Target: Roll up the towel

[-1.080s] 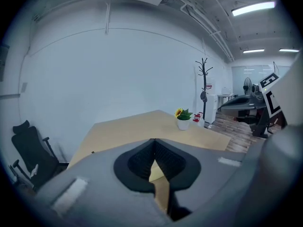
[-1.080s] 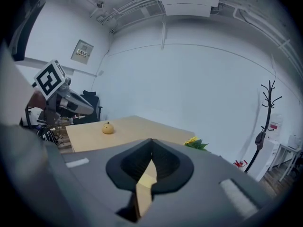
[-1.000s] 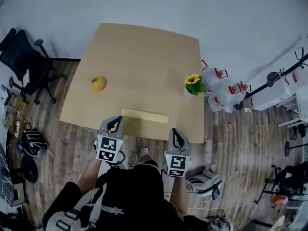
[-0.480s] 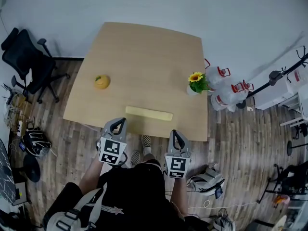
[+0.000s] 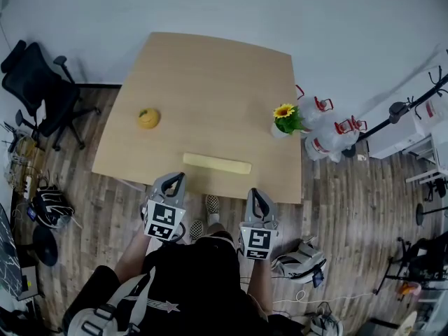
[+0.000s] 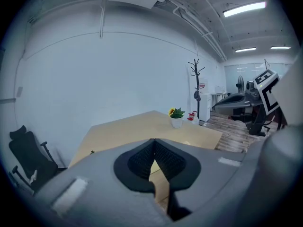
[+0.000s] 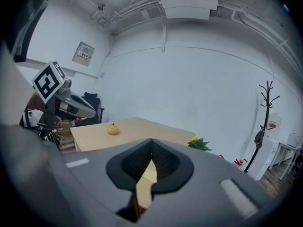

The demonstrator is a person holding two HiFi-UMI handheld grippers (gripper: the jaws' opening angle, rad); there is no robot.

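- The towel (image 5: 217, 164) lay on the table (image 5: 210, 75) as a narrow yellow roll, near the table's front edge and parallel to it; by my judgement the rolling was already done, or very nearly.
- The left gripper (image 5: 173, 179) had its jaws pressed together with nothing between them; it was held just off the table's front edge, toward the left end of the roll, not touching it.
- The right gripper (image 5: 255, 192) was closed and empty in the same way; it was held off the table's front edge near the right front corner, also apart from the towel.
- The step in hand, as I judged it, was to draw back and check the result. To do it well, both grippers should keep clear of the roll, so that no jaw catches the outer flap and opens it again.
- If the flap lifted, it would be better to press on both ends at the same time with closed jaws, pushing away from the table's front edge; pushing one end alone would make the roll uneven.
- A small white pot (image 5: 277, 133) stood upright at the table's right edge, well apart from the roll; it held a sunflower (image 5: 283, 111) with green leaves.
- Clear plastic jugs (image 5: 318, 128) with red handles stood on the floor just beside the table's right edge; what was in them I could not tell.
- A yellow fruit (image 5: 148, 118) lay bare on the table's left part, in no container.
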